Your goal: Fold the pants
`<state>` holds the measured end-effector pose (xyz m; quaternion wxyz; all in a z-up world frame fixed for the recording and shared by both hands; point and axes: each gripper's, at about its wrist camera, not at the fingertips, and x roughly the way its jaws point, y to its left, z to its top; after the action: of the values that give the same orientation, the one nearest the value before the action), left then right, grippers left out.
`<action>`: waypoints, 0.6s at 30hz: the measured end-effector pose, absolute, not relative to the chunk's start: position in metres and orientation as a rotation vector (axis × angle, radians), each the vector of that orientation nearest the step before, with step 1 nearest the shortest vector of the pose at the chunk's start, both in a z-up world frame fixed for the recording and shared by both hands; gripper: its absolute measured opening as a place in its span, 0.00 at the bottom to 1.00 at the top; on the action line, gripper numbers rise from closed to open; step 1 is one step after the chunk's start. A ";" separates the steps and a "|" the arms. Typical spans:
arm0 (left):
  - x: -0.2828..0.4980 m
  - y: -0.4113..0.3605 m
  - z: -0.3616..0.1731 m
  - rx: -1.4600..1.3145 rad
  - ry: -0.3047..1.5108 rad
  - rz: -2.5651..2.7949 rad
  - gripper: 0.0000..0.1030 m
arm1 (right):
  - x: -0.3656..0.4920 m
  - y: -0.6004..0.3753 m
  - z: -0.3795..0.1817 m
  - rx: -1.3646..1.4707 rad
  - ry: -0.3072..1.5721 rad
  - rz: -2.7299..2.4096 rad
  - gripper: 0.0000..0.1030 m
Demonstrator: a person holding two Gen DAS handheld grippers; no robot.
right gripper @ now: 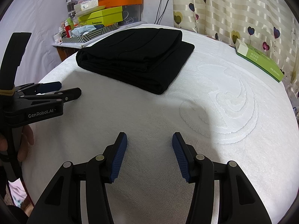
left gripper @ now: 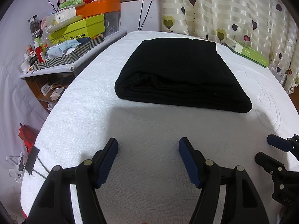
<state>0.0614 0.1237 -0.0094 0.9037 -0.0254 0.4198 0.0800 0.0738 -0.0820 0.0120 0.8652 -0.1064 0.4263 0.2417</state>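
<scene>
White towel [left gripper: 149, 127] – folded pants [left gripper: 179, 74] | both hand-held grippers [left gripper: 148, 145] [right gripper: 149, 141] wide apart – empty

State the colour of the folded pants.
Black; the pants show best in the left wrist view.

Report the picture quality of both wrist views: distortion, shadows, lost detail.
Left wrist view: strong fisheye bowing with dark corners; the folded black pants are so dark their creases barely show; a soft shadow lies on the white towel-covered table before them. Right wrist view: same bowing; the towel's embossed swirl reads sharply; the open right gripper is in focus.
</scene>
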 end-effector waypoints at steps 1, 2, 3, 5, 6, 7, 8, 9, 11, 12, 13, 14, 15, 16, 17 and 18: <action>0.061 0.124 -0.009 -0.052 0.867 0.166 0.69 | 0.074 -0.082 0.012 -0.223 0.893 0.507 0.50; 0.061 0.124 -0.009 -0.050 0.867 0.167 0.69 | 0.074 -0.082 0.012 -0.222 0.893 0.507 0.50; 0.061 0.123 -0.009 -0.048 0.867 0.169 0.69 | 0.074 -0.082 0.012 -0.221 0.894 0.508 0.50; 0.061 0.123 -0.009 -0.045 0.867 0.170 0.68 | 0.074 -0.082 0.012 -0.222 0.894 0.507 0.50; 0.061 0.123 -0.009 -0.044 0.867 0.170 0.68 | 0.074 -0.082 0.012 -0.222 0.894 0.507 0.50; 0.061 0.123 -0.008 -0.042 0.866 0.171 0.68 | 0.074 -0.082 0.012 -0.220 0.894 0.508 0.51; 0.061 0.122 -0.008 -0.038 0.866 0.170 0.68 | 0.075 -0.082 0.012 -0.216 0.896 0.508 0.51; 0.061 0.121 -0.008 -0.033 0.865 0.170 0.67 | 0.076 -0.082 0.012 -0.210 0.899 0.508 0.51; 0.061 0.120 -0.005 -0.044 0.860 0.153 0.67 | 0.077 -0.083 0.014 -0.200 0.901 0.507 0.51; 0.060 0.119 -0.004 -0.058 0.858 0.131 0.67 | 0.078 -0.084 0.014 -0.191 0.899 0.504 0.51; 0.059 0.117 -0.002 -0.060 0.856 0.121 0.67 | 0.078 -0.083 0.015 -0.192 0.896 0.501 0.51; 0.059 0.114 -0.001 -0.049 0.851 0.122 0.67 | 0.078 -0.082 0.016 -0.201 0.889 0.500 0.51; 0.059 0.111 -0.001 -0.034 0.848 0.119 0.67 | 0.078 -0.081 0.018 -0.213 0.878 0.504 0.51; 0.060 0.108 -0.001 -0.023 0.848 0.110 0.67 | 0.078 -0.080 0.020 -0.214 0.872 0.510 0.51; 0.062 0.105 -0.002 -0.017 0.854 0.105 0.67 | 0.079 -0.080 0.021 -0.204 0.865 0.513 0.51; 0.063 0.104 -0.004 -0.012 0.861 0.107 0.67 | 0.082 -0.080 0.022 -0.199 0.865 0.512 0.51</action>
<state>0.0634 0.1040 -0.0042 0.9073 -0.0057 0.4173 0.0517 0.0817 -0.0796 0.0220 0.8716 -0.0953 0.4138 0.2451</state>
